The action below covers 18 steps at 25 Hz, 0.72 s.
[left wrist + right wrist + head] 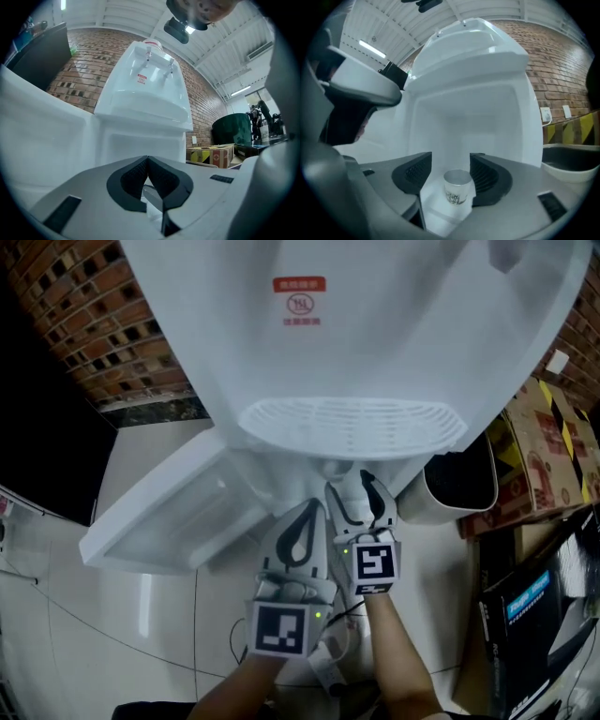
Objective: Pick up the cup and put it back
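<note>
Btwn right gripper [451, 159] jaws, parted, cup [457, 187] upright, unseen in head view

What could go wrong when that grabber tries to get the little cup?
1. The cup stands between the right gripper's open jaws, but nearer one jaw. That jaw might tip it over before both close.
2. In the head view the left gripper is right beside the right one, so they could bump.
3. The cup sits in the dispenser's low nook, so a careless lift might knock it on the wall.
</note>
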Each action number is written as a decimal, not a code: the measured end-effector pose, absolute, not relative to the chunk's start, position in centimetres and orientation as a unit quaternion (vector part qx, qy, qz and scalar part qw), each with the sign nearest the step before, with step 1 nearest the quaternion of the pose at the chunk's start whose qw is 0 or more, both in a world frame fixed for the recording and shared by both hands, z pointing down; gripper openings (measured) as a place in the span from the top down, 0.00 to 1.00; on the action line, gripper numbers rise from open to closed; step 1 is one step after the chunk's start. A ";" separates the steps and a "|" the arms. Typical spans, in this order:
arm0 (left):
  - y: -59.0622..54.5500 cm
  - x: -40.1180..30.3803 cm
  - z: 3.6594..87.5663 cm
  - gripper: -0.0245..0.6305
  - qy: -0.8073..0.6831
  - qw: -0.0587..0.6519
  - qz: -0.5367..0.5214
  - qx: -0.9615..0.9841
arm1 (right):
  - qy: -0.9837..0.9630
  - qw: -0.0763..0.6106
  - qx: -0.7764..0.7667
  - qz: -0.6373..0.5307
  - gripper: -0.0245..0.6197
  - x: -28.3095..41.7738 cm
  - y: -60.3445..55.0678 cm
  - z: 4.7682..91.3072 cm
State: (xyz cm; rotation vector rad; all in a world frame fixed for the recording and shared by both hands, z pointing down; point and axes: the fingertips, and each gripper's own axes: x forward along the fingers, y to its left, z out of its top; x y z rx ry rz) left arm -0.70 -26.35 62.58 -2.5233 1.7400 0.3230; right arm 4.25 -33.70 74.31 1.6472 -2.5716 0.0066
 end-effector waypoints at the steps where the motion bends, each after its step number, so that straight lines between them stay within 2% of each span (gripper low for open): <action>1: -26.3 -0.7 62.8 0.96 0.562 0.031 0.104 -0.820 | -0.838 0.038 0.544 0.008 0.55 4.4 -34.4 74.9; 3: -26.4 -0.6 63.3 0.96 0.557 0.035 0.097 -0.824 | -0.834 0.032 0.550 0.021 0.54 4.6 -35.6 76.2; 4: -26.4 -0.5 63.5 0.96 0.556 0.035 0.093 -0.825 | -0.833 0.033 0.551 0.027 0.47 4.6 -36.2 77.0; 6: -26.7 -0.6 63.8 0.96 0.557 0.033 0.090 -0.825 | -0.834 0.038 0.550 0.037 0.45 4.4 -37.5 78.6; 8: -26.9 -0.7 63.9 0.96 0.558 0.032 0.088 -0.825 | -0.834 0.038 0.549 0.045 0.36 4.0 -38.5 79.6; 18: -27.3 -2.2 65.1 0.96 0.564 0.033 0.067 -0.822 | -0.825 0.050 0.562 0.038 0.36 2.8 -41.6 82.1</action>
